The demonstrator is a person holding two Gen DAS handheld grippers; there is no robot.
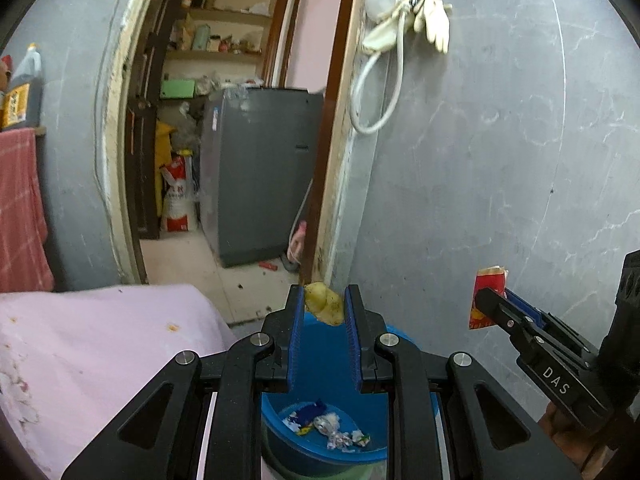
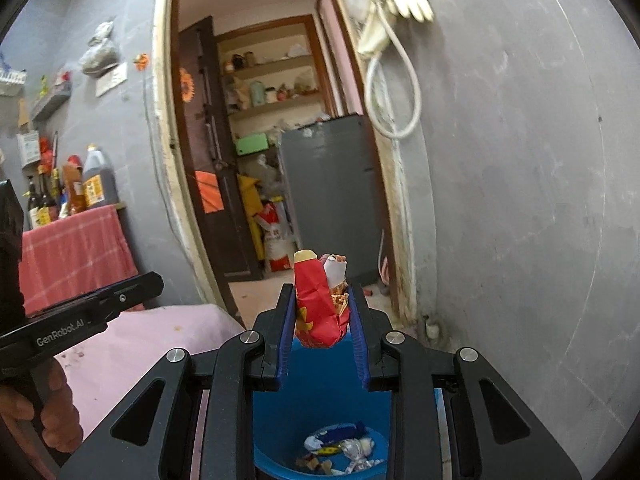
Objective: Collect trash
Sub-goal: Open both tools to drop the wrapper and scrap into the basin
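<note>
Grey wall and doorway behind, both grippers hang over the blue bin (image 1: 280, 432), left gripper (image 1: 325, 300) clamping a yellow scrap (image 1: 325, 303), right gripper (image 2: 320, 300) clamping a red wrapper (image 2: 318, 312): drop-off step; next, open both jaws above the bin.

Bin (image 1: 280, 432) holding wrappers (image 1: 328, 426) stands right of bed (image 1: 100, 340), before doorway (image 1: 240, 160).
</note>
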